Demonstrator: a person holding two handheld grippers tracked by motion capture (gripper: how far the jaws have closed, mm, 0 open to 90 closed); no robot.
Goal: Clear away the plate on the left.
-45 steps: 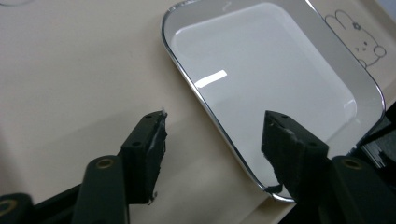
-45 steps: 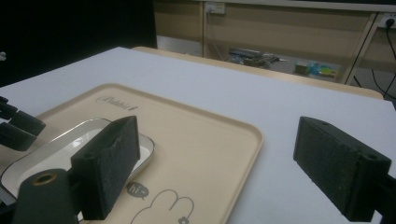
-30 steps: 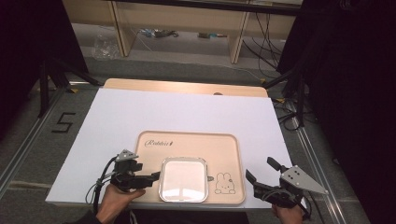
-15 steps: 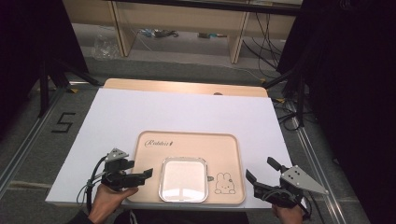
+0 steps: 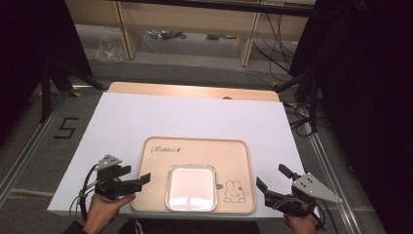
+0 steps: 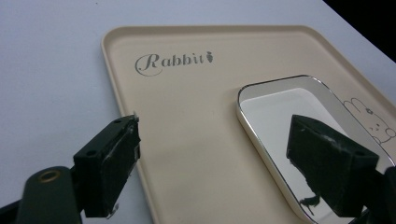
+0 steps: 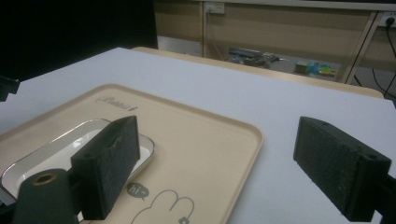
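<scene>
The left tongs (image 5: pixel 132 178) are sitting lower and further toward the left edge of the high view than one second ago, when they were reaching in beside the metal dish (image 5: pixel 191 187); they are now hovering just off the left rim of the tray (image 5: pixel 195 151), their jaws standing apart with nothing between them. The right tongs (image 5: pixel 272 178) are keeping their earlier place at the lower right of the high view, off the tray's right rim, jaws likewise spread and empty. Tray and dish are lying where they lay before.

The tray is a flat beige rectangle with rounded corners and a low raised rim, matt in finish, carrying the word "Rabbit" in script at its upper left and a line-drawn rabbit at its lower right. The dish is a rounded square of polished metal with a shallow well, resting in the lower middle of the tray, touching it. The table (image 5: pixel 146 117) is showing a smooth white top with a strip of pale wood along its far edge.

In the left gripper view the right jaw is covering part of the dish (image 6: pixel 275 116), and the rabbit drawing is being cut off at the right frame edge. In the right gripper view the left jaw is hiding the near corner of the dish (image 7: pixel 56 144)
</scene>
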